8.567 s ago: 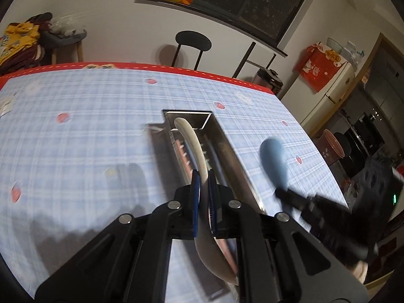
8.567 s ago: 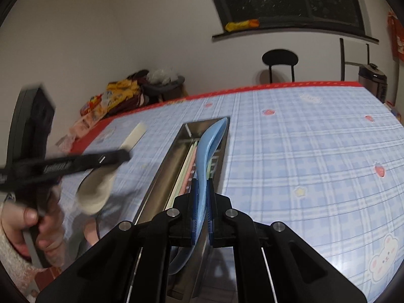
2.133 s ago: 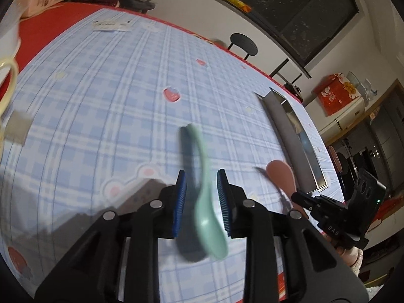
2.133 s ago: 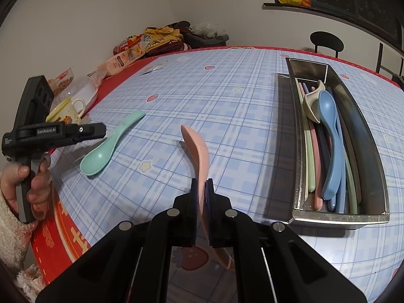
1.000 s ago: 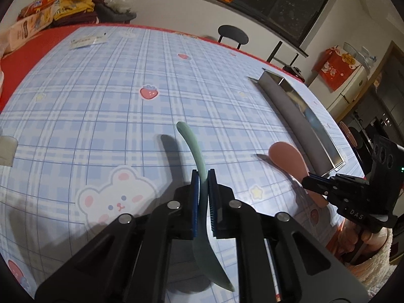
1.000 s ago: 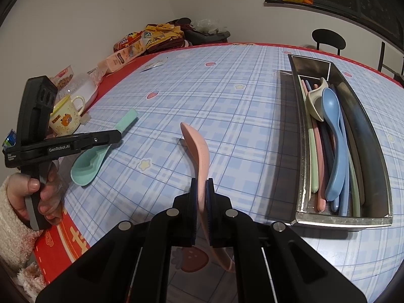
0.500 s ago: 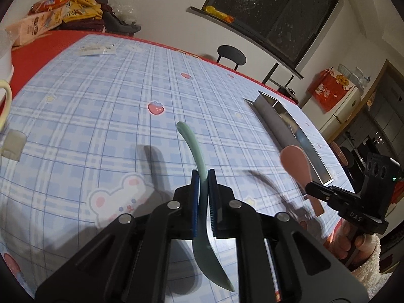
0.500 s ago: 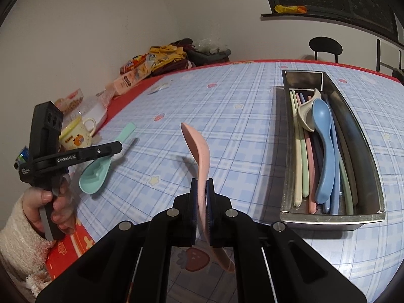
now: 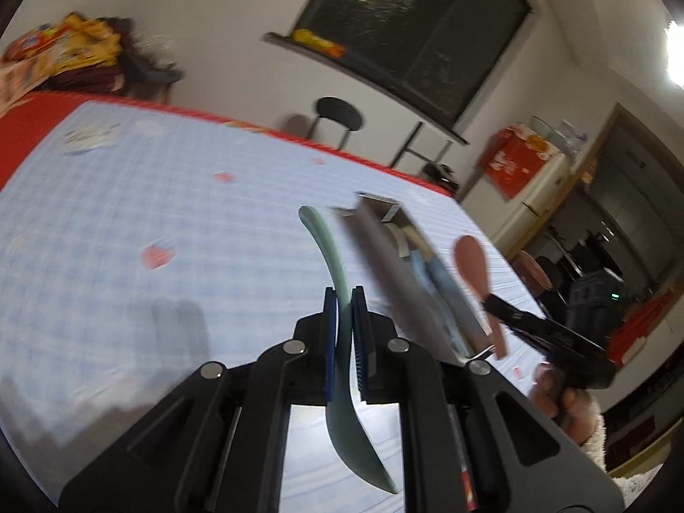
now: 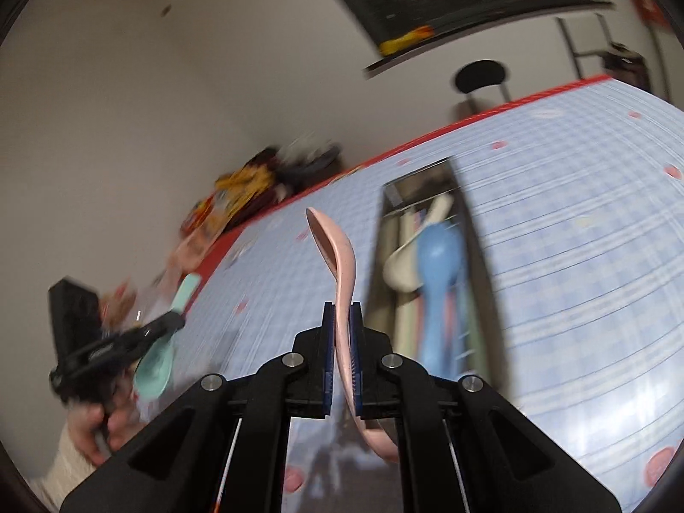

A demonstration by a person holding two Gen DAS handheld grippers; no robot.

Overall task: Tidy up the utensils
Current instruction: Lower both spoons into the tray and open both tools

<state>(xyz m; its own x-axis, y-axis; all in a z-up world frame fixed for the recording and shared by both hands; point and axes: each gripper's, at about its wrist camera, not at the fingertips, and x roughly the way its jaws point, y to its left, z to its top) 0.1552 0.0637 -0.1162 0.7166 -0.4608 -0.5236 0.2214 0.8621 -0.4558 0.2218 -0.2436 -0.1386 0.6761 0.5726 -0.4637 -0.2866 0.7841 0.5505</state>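
Two views, left wrist first, both blurred.
Left wrist, surface: worktop [image 9: 107,222] under a pale blue plaid cloth with small red marks and a red border along the far edge.
Left wrist, room: white wall, dark window [image 9: 410,30] with a yellow thing on its sill, black chair [image 9: 337,115] past the worktop's far edge, red box [image 9: 519,160] on a pale cabinet at right.
Left wrist, claw: left claw [image 9: 344,316] is clamped on the handle of the green spoon [image 9: 337,342], bowl end hanging toward the camera, handle tip pointing away, clear of the cloth.
Left wrist, tray: metal tray [image 9: 397,265] lies lengthwise just right of the green spoon, with utensils inside, too smeared to count.
Left wrist, other claw: right claw [image 9: 491,303], borne by a hand [image 9: 560,397] in a fluffy white sleeve, grips the pink spoon [image 9: 479,273] beside the tray's near right corner.
Left wrist, clutter: yellow and dark packets [image 9: 81,55] at the far left corner.
Right wrist, claw: right claw is closed on the pink spoon's handle, spoon raised above the cloth, just left of the tray.
Right wrist, tray: a blue spoon [image 10: 440,265] and a cream spoon [image 10: 402,273] lie inside among thinner utensils.
Right wrist, left side: left claw carries the green spoon at the worktop's left edge.
Writing: none readable in either view.
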